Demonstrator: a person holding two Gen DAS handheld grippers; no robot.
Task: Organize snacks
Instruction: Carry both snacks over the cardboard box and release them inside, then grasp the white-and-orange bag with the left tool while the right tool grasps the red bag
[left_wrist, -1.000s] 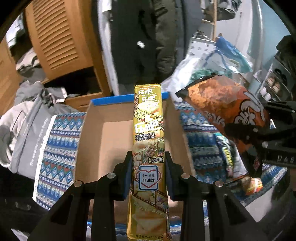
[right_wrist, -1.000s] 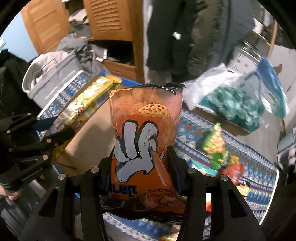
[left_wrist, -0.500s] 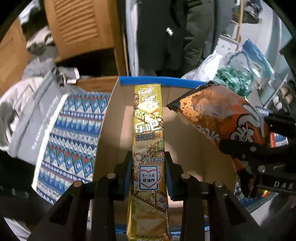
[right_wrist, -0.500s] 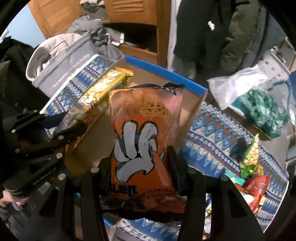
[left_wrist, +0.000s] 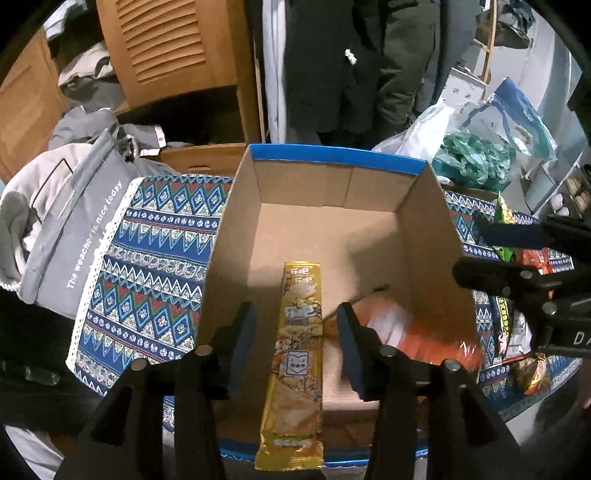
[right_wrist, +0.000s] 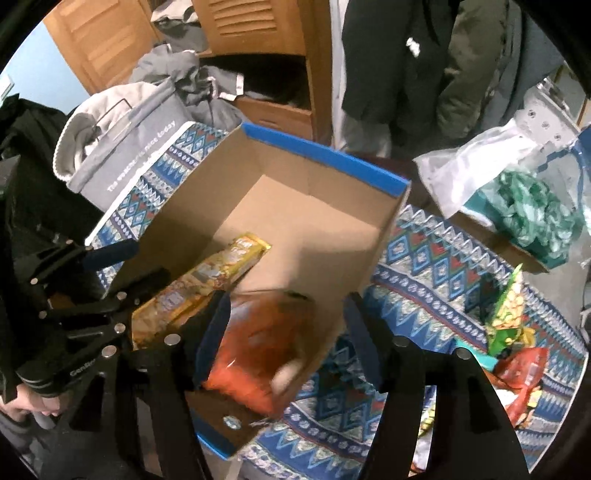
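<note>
Between the fingers of the left gripper (left_wrist: 293, 343), whose jaws are opening with nothing touching them, the long yellow snack (left_wrist: 297, 354) lies in the cardboard box (left_wrist: 332, 173), its near end on the box's front edge. Next to it, the right gripper (right_wrist: 286, 334) is opening its jaws too, and the blurry orange bag (right_wrist: 258, 354) looks let go and is dropping into the same box. Two snacks look put away, but more snack bags (right_wrist: 508, 314) wait on the patterned cloth (right_wrist: 436, 258) beside the box.
</note>
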